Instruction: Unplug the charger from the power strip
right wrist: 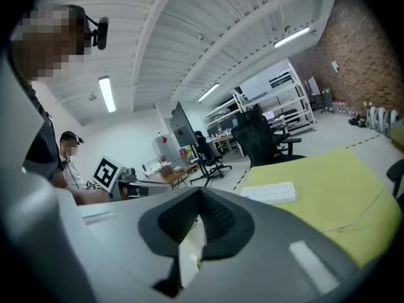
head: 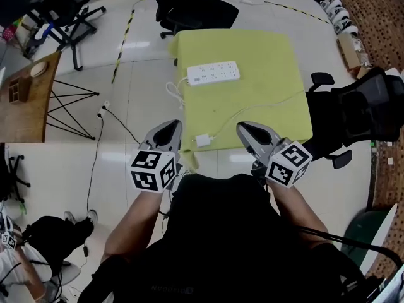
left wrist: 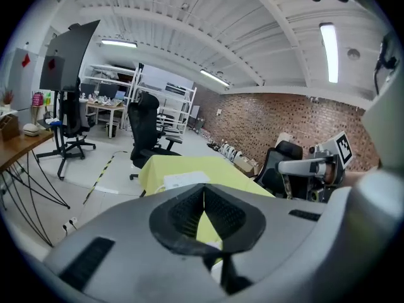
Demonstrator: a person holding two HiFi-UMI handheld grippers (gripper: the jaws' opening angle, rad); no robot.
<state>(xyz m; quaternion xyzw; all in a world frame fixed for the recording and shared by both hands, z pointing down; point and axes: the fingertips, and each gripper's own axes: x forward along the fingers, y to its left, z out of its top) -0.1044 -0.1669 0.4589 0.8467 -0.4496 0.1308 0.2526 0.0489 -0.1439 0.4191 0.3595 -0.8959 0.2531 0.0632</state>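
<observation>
The white power strip (head: 213,72) lies on the far half of the yellow-green table (head: 265,55), with nothing plugged into its sockets that I can see. The white charger (head: 203,140) rests near the table's front edge, and its thin cable (head: 252,109) runs off to the right. My left gripper (head: 173,126) hangs shut just left of the charger; my right gripper (head: 243,128) hangs shut just right of it. Neither touches it. In the left gripper view the left gripper (left wrist: 203,191) has its pads together, empty, with the strip (left wrist: 185,180) ahead. The right gripper (right wrist: 201,194) looks the same, strip (right wrist: 271,193) beyond.
A black office chair (head: 196,8) stands behind the table and another (head: 360,109) at its right. A wooden table (head: 25,100) and floor cables (head: 101,115) are to the left. A seated person (head: 25,251) is at the lower left.
</observation>
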